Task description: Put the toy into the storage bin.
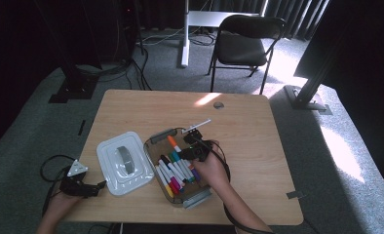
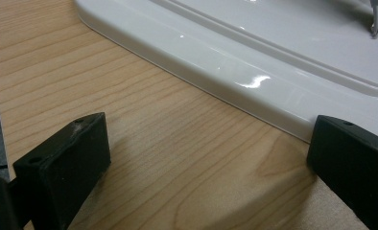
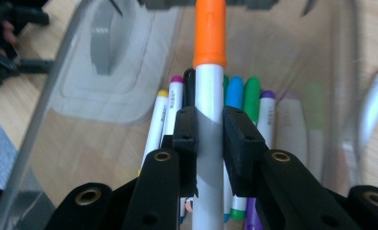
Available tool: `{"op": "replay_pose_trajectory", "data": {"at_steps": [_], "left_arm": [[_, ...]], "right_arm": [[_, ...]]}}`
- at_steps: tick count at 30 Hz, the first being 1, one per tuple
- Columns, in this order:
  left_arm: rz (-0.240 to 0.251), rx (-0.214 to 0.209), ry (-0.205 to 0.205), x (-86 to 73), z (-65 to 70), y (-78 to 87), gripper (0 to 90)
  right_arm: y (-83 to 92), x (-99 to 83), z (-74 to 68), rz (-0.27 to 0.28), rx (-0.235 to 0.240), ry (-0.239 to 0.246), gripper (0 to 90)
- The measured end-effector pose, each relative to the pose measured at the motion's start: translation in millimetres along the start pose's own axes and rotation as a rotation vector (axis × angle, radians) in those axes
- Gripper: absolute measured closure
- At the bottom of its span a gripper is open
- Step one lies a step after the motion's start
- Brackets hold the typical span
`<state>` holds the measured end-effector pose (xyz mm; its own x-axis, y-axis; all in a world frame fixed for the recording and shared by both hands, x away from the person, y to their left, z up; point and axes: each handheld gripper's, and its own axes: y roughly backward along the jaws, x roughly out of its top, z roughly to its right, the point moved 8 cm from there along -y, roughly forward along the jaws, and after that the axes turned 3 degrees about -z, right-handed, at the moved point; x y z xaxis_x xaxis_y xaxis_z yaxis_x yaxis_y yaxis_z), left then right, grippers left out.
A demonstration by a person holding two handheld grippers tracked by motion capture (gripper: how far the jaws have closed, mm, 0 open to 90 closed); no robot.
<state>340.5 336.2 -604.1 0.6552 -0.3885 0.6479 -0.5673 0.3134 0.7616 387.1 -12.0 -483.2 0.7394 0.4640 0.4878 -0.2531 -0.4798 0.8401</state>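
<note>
Left gripper (image 1: 101, 185) rests at the table (image 1: 248, 126) edge, jaws wide, nothing btwn them; white lid (image 1: 124, 163) just ahead of its tips.

Right gripper (image 3: 209, 129) is clamped on the orange-capped marker (image 3: 209, 91), over the clear bin (image 1: 153, 144).

Risks: marker is pinched low on the barrel, so it could pivot or slip. Bin wall near its left and packed markers (image 3: 235, 96) beneath may snag the tip.

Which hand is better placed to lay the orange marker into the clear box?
The right. The right gripper is shut on the orange marker directly above the clear box of markers. The left gripper rests open beside the white lid, holding nothing.
</note>
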Motion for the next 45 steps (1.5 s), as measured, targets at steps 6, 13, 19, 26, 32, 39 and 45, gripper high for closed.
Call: {"op": "replay_pose_trajectory", "data": {"at_steps": [6,13,19,26,32,39,45], "left_arm": [[0.001,0.000,-0.001,0.1,0.0,-0.1,1.7],[0.000,-0.001,0.001,0.0,0.2,0.0,1.7],[0.000,-0.001,0.001,-0.1,0.2,0.0,1.7],[0.000,-0.001,0.001,0.0,0.2,-0.1,1.7],[0.001,-0.002,0.001,0.1,0.3,-0.1,1.7],[0.002,-0.001,0.000,0.2,0.2,-0.1,1.7],[0.002,-0.001,0.001,0.2,0.2,-0.2,1.7]], "right_arm": [[-20.3,-1.7,-5.6,-0.074,-0.015,0.018,76.6],[-40.1,-7.7,-5.2,-0.171,-0.053,0.035,76.6],[-46.4,-9.9,-6.2,-0.212,-0.085,0.063,76.5],[-47.3,-10.6,-6.5,-0.224,-0.071,0.062,71.5],[-37.9,-8.5,-8.9,-0.177,-0.043,0.067,68.6],[8.1,-0.7,-3.4,-0.026,0.025,0.033,64.3],[47.8,8.2,17.9,0.101,0.028,-0.023,58.2]]}}
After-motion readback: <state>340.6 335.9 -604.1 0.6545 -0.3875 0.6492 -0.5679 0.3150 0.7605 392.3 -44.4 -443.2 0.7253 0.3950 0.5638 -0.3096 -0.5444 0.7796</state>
